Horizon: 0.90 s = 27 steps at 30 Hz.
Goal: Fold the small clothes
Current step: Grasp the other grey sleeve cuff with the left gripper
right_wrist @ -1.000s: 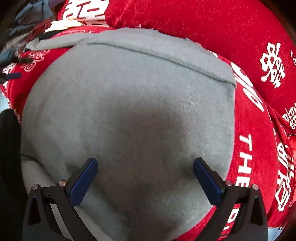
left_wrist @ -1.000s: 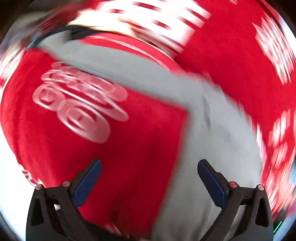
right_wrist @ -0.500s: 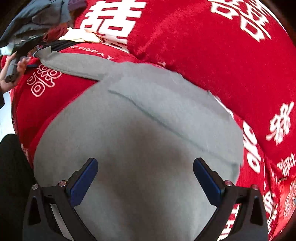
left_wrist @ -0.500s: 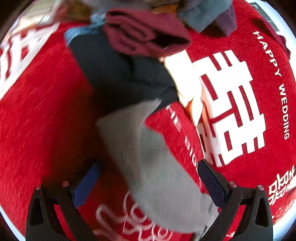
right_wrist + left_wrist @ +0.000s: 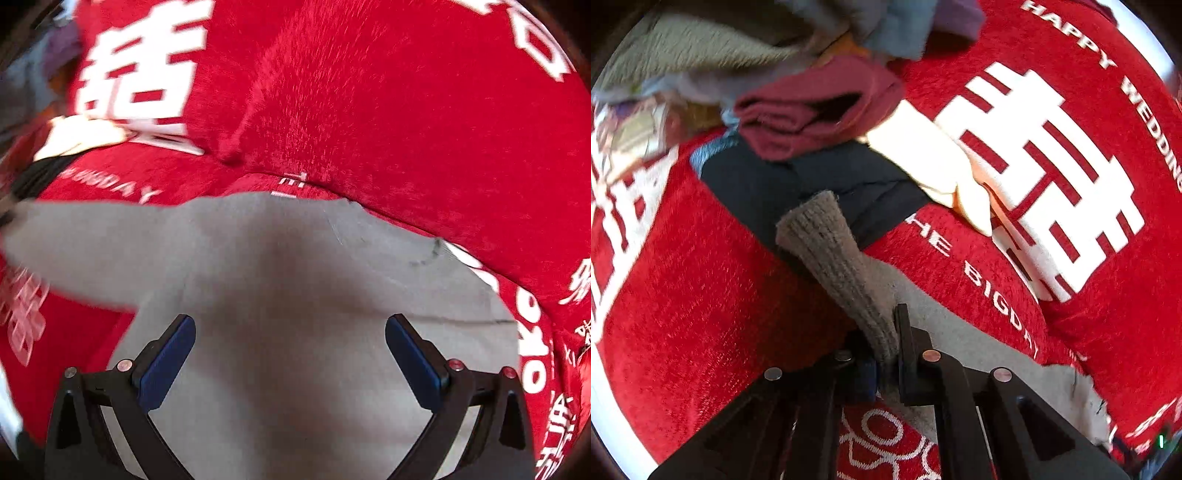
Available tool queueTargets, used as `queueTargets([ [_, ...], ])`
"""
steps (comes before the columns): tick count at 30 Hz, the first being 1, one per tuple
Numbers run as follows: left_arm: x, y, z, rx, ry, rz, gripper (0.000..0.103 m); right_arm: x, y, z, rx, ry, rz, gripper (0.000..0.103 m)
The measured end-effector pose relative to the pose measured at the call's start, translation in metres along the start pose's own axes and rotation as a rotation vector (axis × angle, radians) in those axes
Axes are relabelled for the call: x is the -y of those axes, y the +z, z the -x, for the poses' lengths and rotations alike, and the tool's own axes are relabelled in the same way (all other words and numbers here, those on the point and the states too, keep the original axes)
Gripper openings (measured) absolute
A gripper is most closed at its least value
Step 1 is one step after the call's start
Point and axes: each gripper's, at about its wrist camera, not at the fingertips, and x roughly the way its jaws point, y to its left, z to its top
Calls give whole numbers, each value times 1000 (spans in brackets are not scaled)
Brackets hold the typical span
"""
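A small grey knit sweater (image 5: 295, 280) lies spread on a red cover printed with white characters. My left gripper (image 5: 884, 363) is shut on the ribbed cuff (image 5: 827, 240) of its sleeve, which sticks up past the fingers. The sleeve (image 5: 92, 251) stretches out to the left in the right wrist view. My right gripper (image 5: 290, 354) is open and empty, hovering over the sweater's body, one blue pad on each side.
A pile of other clothes sits behind the cuff: a dark red folded piece (image 5: 816, 110), a black one (image 5: 798, 177), a cream one (image 5: 923, 162) and blue and beige pieces. A red cushion (image 5: 388, 103) rises behind the sweater.
My left gripper swung from the sweater's edge to the sleeve end and closed on the cuff. My right gripper stayed open and tilted up, showing more of the cushion.
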Motion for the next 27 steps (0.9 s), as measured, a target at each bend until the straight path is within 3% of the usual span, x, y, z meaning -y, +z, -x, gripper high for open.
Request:
queueTargets([
  [2, 5, 0, 5, 6, 1, -32, 8, -21, 16, -32, -34, -42, -10, 102],
  [5, 7, 0, 8, 12, 6, -46, 8, -53, 24, -60, -80, -17, -21, 102],
  [8, 7, -1, 12, 13, -11, -47, 8, -102, 20, -75, -100, 25, 60, 102],
  [11, 20, -5, 22, 41, 0, -100, 8, -156, 12, -68, -57, 22, 178, 102],
  [12, 25, -5, 28, 50, -5, -112, 8, -167, 13, -60, -27, 62, 197, 102],
  [14, 34, -4, 39, 67, -18, -125, 8, -171, 17, -50, -72, 293, 188, 100],
  [15, 41, -4, 45, 76, -23, -139, 8, -167, 17, -41, -96, 404, 157, 100],
  [20, 97, -15, 69, 95, -52, -255, 8, -110, 9, 4, 22, 357, 139, 100],
  [22, 134, -29, 72, 81, -86, -316, 8, -70, 2, 5, 8, 281, 107, 100],
  [25, 188, -54, 69, 42, -129, -389, 8, -6, -20, -10, -57, 89, 76, 100],
  [27, 230, -77, 63, 3, -161, -442, 8, 36, -38, -35, -167, 39, 9, 100],
])
